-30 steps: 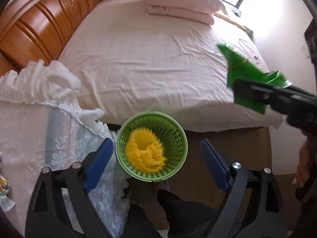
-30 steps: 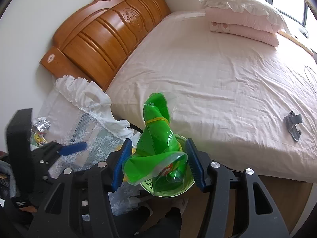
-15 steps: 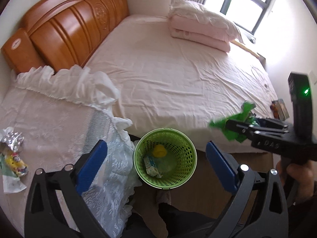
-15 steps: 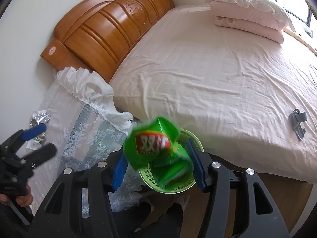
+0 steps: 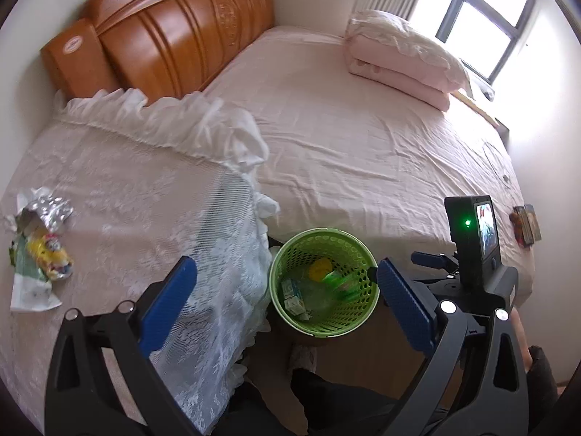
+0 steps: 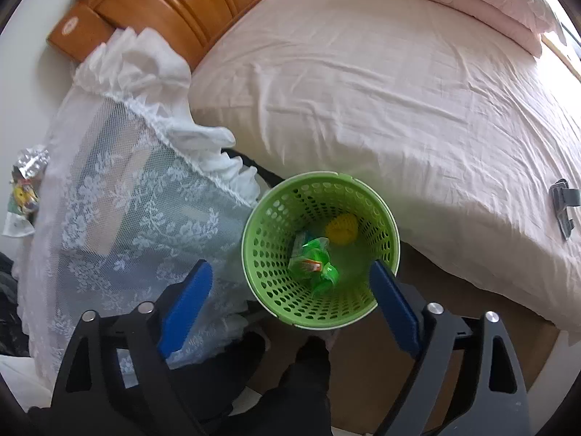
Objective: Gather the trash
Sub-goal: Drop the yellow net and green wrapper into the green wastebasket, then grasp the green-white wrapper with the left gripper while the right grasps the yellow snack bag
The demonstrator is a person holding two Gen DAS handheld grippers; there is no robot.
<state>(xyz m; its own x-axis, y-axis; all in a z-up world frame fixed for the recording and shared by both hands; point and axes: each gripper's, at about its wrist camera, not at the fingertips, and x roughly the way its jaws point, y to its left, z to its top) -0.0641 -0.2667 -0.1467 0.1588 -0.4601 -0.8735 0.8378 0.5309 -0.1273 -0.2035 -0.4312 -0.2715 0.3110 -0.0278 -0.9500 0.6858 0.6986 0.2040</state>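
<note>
A green perforated bin (image 5: pixel 323 254) (image 6: pixel 276 254) stands on the floor between the bed and a lace-covered nightstand. Inside lie a green snack bag (image 6: pixel 314 259) (image 5: pixel 339 279), a yellow item (image 6: pixel 341 232) (image 5: pixel 319 267) and a small carton (image 5: pixel 292 292). My right gripper (image 6: pixel 292 292) is open and empty, just above the bin. My left gripper (image 5: pixel 285 290) is open and empty, higher up, left of the bin. More trash (image 5: pixel 40 243) (image 6: pixel 23 178), a foil blister pack, a yellow wrapper and paper, lies on the nightstand's far left.
The lace-covered nightstand (image 5: pixel 145 200) (image 6: pixel 120 200) is at left, the pink bed (image 5: pixel 363 145) (image 6: pixel 381 91) behind, with folded bedding (image 5: pixel 403 58) and a wooden headboard (image 5: pixel 174 36). A grey clip (image 6: pixel 563 203) lies on the bed. The right gripper's body (image 5: pixel 472 247) is beside the bin.
My right gripper opened and the green snack bag dropped into the bin. My left gripper swung left and up, bringing the nightstand trash into view.
</note>
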